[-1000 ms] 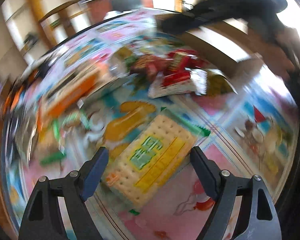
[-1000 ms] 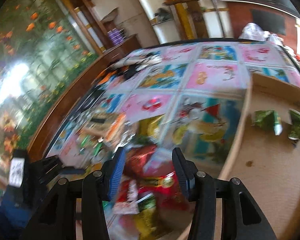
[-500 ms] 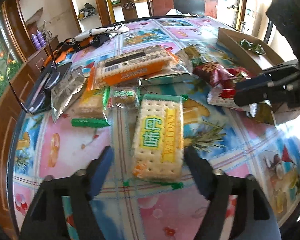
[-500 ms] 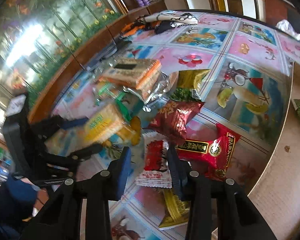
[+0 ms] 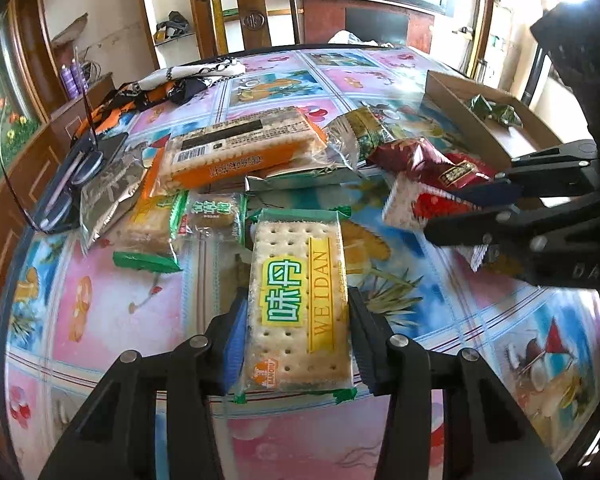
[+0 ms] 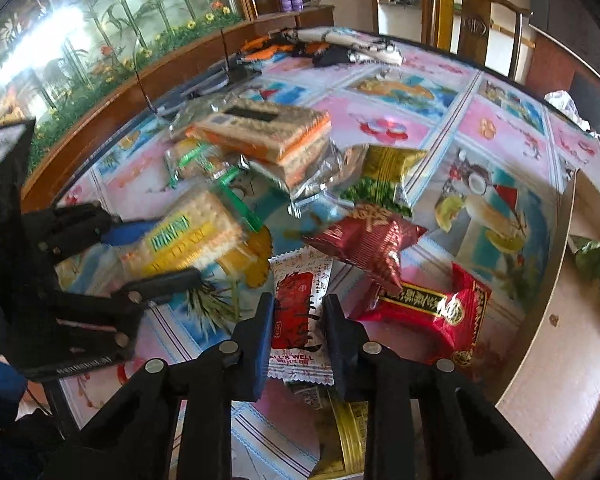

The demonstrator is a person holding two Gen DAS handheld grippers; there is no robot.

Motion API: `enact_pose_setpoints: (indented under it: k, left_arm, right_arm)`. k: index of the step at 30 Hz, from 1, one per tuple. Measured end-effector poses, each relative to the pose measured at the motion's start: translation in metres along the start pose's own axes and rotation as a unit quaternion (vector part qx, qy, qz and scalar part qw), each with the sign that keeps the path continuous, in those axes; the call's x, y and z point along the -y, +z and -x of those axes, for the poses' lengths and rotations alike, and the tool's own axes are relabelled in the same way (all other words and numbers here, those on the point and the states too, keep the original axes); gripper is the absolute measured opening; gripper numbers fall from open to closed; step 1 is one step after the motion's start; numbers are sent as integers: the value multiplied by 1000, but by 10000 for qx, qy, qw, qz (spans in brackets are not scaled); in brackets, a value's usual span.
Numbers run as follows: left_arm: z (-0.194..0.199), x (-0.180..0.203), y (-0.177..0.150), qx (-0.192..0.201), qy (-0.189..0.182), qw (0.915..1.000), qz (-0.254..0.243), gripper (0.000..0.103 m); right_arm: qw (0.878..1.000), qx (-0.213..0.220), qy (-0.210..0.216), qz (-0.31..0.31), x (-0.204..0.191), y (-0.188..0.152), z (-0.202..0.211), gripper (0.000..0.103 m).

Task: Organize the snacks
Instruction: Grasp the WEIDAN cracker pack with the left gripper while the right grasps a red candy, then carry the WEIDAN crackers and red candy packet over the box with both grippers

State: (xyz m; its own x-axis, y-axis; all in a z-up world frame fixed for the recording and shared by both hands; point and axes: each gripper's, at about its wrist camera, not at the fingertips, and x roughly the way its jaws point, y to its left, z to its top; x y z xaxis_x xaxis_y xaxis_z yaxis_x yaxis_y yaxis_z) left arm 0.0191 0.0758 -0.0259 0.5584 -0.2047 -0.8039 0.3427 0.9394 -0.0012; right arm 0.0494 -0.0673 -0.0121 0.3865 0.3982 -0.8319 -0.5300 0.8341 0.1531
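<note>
A cracker pack (image 5: 296, 264) with a green and yellow label lies on the colourful tablecloth (image 5: 100, 312). My left gripper (image 5: 296, 312) is closing around it, and both pads touch its long sides. The right wrist view shows the same pack (image 6: 188, 236) between the left gripper's (image 6: 156, 252) fingers. My right gripper (image 6: 298, 320) is closing on a white and red snack packet (image 6: 300, 280), whose sides the pads pinch. In the left wrist view that packet (image 5: 408, 204) sits in the right gripper (image 5: 448, 216).
More snacks lie in a heap: a big orange cracker pack (image 5: 240, 148), a dark red packet (image 6: 372, 240), a bright red one (image 6: 428, 312) and small green-wrapped ones (image 5: 216, 216). A cardboard box (image 5: 480, 120) holding green packets stands at the right. Glasses (image 5: 68, 184) lie far left.
Both grippers' jaws have narrowed: the left onto the cracker pack, the right onto the white and red packet. The right gripper slid across the pile to that packet. Both wrists rolled.
</note>
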Motion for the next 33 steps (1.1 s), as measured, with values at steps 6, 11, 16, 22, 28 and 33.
enact_pose_setpoints:
  k: [6,11,16,22,28,33]
  left_arm:
    - [14,8,8,349,-181,9991,136,45]
    - [24,28,30,716,-365,9967,79,45]
    - [20,53,53,848,-555,9948,-8,45]
    - [11,77,65,834,-748,9937,-81,45]
    - [7,91,75,831,-888,9926,-57,45]
    - [6,111,90,868,-1055,9906,-109,45]
  right_arm:
    - [9969,597,265,-440,18,6,26,27]
    - [9890,1035,243,-1030,43,10,44,27]
    - [9805,1158,131,-1582,71,9,50,27]
    - [9745,1213,-18,-1889,90,6,58,27]
    - [9690,1264,-138,-2119,106,1,65,27]
    - [9581,1426,-247,-2470,130,-6,78,27]
